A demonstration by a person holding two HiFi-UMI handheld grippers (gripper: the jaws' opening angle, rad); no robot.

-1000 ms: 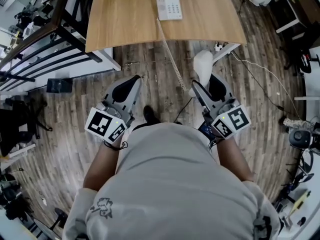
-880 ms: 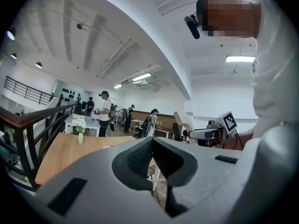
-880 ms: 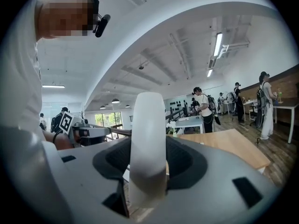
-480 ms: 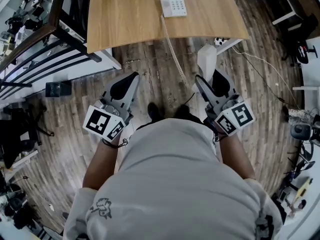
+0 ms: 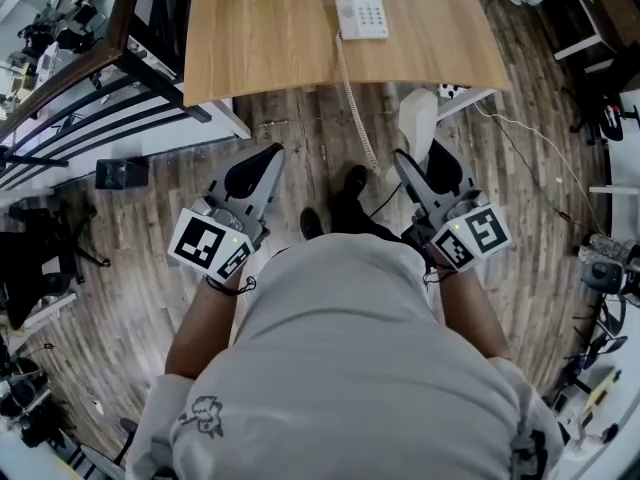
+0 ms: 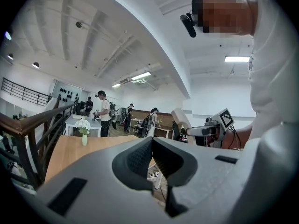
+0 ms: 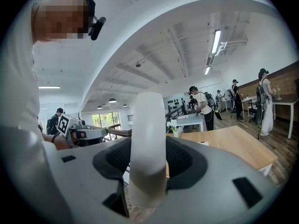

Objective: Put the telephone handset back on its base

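The white telephone base (image 5: 362, 12) lies near the far edge of a wooden table (image 5: 270, 38). Its coiled cord (image 5: 356, 108) hangs over the front edge down to the white handset (image 5: 417, 120). My right gripper (image 5: 417, 156) is shut on that handset, short of the table and above the floor; in the right gripper view the handset (image 7: 148, 139) stands upright between the jaws. My left gripper (image 5: 272, 154) is shut with nothing in it, level with the right one. In the left gripper view its pads (image 6: 145, 155) meet, and the right gripper (image 6: 210, 129) shows beside it.
A dark stair railing (image 5: 90, 88) runs along the table's left side. A white power strip (image 5: 452, 91) and cables (image 5: 530, 143) lie on the wooden floor at the right. A small vase of flowers (image 7: 174, 127) stands on the table. Several people stand at desks behind.
Both grippers and the handset have moved a little towards the table. The person's feet have stepped forward, and the table and phone base sit slightly further right in the head view.
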